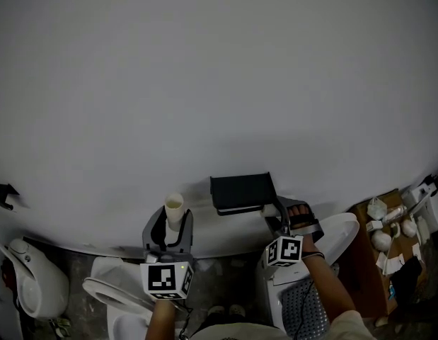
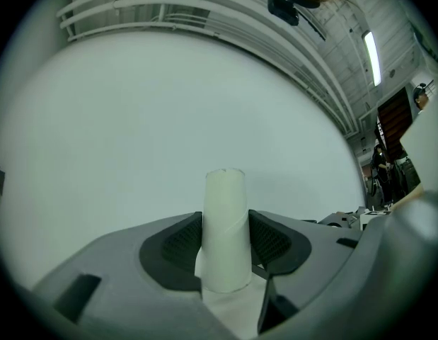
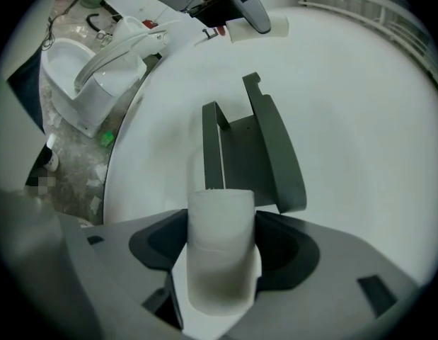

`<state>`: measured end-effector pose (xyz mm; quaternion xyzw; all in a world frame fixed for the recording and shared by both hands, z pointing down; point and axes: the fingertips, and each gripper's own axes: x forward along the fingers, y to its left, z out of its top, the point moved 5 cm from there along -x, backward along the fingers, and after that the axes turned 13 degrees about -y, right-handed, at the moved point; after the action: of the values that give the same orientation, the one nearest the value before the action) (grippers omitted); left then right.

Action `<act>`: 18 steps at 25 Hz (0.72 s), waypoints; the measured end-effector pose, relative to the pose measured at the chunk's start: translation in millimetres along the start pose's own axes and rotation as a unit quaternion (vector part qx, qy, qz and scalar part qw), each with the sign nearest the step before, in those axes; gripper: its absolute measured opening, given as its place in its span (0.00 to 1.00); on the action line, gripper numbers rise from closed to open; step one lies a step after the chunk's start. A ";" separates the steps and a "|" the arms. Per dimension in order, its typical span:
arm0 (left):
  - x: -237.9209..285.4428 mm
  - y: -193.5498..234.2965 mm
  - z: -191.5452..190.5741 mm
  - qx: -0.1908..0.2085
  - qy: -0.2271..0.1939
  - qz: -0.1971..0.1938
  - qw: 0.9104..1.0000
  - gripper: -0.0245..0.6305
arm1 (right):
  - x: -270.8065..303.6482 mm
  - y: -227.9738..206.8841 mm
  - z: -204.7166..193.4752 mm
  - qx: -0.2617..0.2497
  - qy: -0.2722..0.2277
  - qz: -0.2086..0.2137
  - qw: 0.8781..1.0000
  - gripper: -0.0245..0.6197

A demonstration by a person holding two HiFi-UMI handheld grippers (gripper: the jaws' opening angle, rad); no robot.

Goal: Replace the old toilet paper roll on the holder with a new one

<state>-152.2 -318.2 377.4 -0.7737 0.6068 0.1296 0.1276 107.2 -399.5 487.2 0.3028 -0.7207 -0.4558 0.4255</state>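
The dark toilet paper holder point(image 1: 240, 193) hangs on the white wall with nothing on it; in the right gripper view the holder point(image 3: 255, 151) stands just beyond the jaws. My left gripper point(image 1: 169, 223) is shut on a slim pale cardboard tube point(image 1: 174, 210), upright, left of the holder. In its own view the tube point(image 2: 226, 225) sits pinched between both pads of the left gripper point(image 2: 226, 245). My right gripper point(image 1: 276, 215) is below the holder's right end. It is shut on a white toilet paper roll point(image 3: 220, 250), thicker than the tube, pointed at the holder.
A white toilet point(image 1: 36, 280) stands at the lower left, and another toilet seat point(image 1: 109, 291) lies below my left gripper. A toilet tank point(image 1: 340, 234) is at the right, beside a brown box point(image 1: 390, 236) of small items. A black hook point(image 1: 3, 194) sticks out of the wall at far left.
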 end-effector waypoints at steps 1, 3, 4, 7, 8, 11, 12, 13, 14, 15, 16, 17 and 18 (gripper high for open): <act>-1.6 1.7 0.9 0.001 -0.001 0.002 1.000 0.35 | 1.2 1.8 0.8 0.006 0.000 0.000 1.000 0.48; -4.5 5.8 2.8 0.004 -0.001 0.007 1.000 0.35 | 3.9 6.2 3.2 0.010 -0.001 0.001 1.000 0.48; -5.7 7.7 3.5 0.006 -0.001 0.009 1.000 0.35 | 5.3 8.5 4.9 0.010 -0.003 0.002 1.000 0.48; -8.7 11.8 5.1 0.009 -0.001 0.017 1.000 0.35 | 8.7 13.0 9.9 0.009 -0.008 -0.002 1.000 0.48; -10.0 13.1 5.8 0.010 -0.001 0.019 1.000 0.35 | 9.4 13.5 10.8 0.011 -0.008 -0.005 1.000 0.48; -15.0 16.8 7.1 0.014 0.000 0.026 1.000 0.35 | 10.7 14.3 14.1 0.006 -0.006 -0.016 1.000 0.48; -16.8 17.8 7.3 0.014 0.000 0.028 1.000 0.35 | 11.2 14.9 16.4 -0.004 -0.006 -0.019 1.000 0.48; -18.5 18.8 7.4 0.014 0.000 0.030 0.999 0.35 | 12.2 15.9 19.5 -0.018 -0.007 -0.021 1.000 0.48; -19.8 19.6 7.7 0.015 0.000 0.031 0.999 0.35 | 13.7 16.8 23.3 -0.031 -0.010 -0.023 0.999 0.48; -20.9 20.4 8.3 0.016 0.001 0.032 0.999 0.35 | 15.6 17.6 27.8 -0.040 -0.014 -0.024 0.999 0.48; -22.1 21.1 8.9 0.018 0.002 0.033 0.999 0.35 | 17.5 18.3 32.5 -0.046 -0.018 -0.025 0.998 0.48; -23.6 21.9 9.6 0.019 0.002 0.034 0.999 0.35 | 19.3 18.8 37.2 -0.049 -0.023 -0.026 0.998 0.48; -25.2 22.9 10.4 0.021 0.003 0.036 0.999 0.35 | 20.9 19.2 41.6 -0.050 -0.026 -0.028 0.998 0.48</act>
<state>-180.7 -297.0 375.8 -0.7490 0.6370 0.1194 0.1374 59.8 -392.4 502.6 0.2890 -0.6995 -0.5105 0.4082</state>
